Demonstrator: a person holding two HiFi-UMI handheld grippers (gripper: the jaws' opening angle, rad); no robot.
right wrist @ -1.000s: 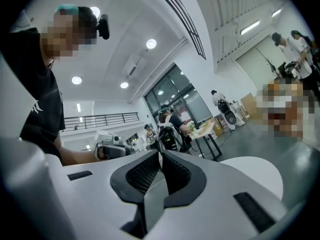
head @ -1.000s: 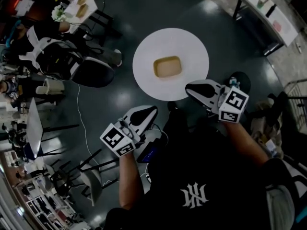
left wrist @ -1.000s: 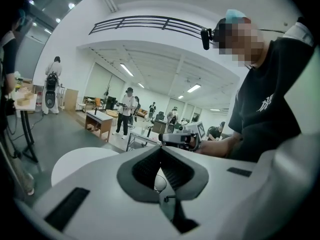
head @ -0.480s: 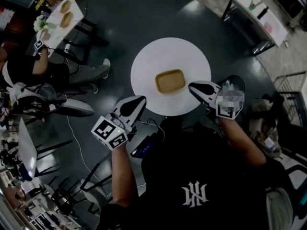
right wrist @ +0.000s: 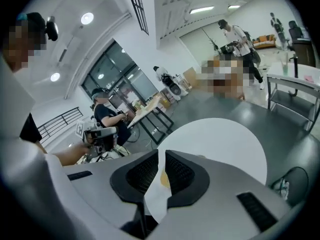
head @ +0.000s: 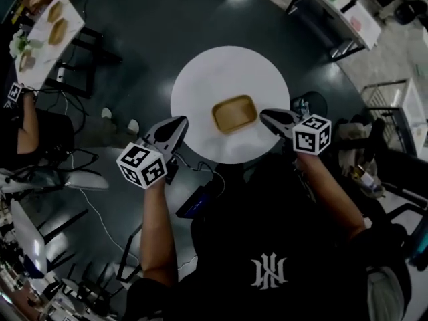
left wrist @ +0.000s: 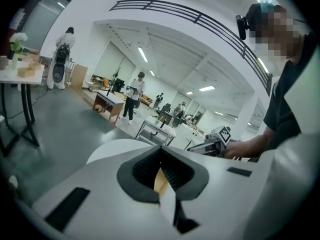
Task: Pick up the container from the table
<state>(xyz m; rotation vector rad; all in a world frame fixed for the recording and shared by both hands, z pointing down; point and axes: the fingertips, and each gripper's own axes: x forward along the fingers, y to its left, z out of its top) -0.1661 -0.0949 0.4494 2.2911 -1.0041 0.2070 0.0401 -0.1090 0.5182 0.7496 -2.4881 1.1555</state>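
Note:
A tan, shallow rectangular container (head: 235, 114) lies in the middle of a round white table (head: 200, 85). My left gripper (head: 180, 122) hovers at the table's lower left edge, apart from the container, its jaws shut and empty. My right gripper (head: 265, 116) points at the container's right end from close by, without touching it. In the left gripper view the left gripper (left wrist: 161, 151) has its tips together, with a sliver of the container (left wrist: 160, 180) showing beyond. In the right gripper view the right gripper (right wrist: 161, 154) shows a narrow slit with nothing in it, and the container (right wrist: 164, 179) beyond.
A dark stool (head: 314, 103) stands by the table's right edge. A cable and a flat device (head: 200, 203) lie on the floor below the table. A white table with trays (head: 47, 25) is at the upper left, another table (head: 334, 5) at the upper right. A person sits at the left (head: 33, 136).
Both grippers have moved up the picture toward the table. The left went from below it to its lower left edge; the right came in beside the container's right end.

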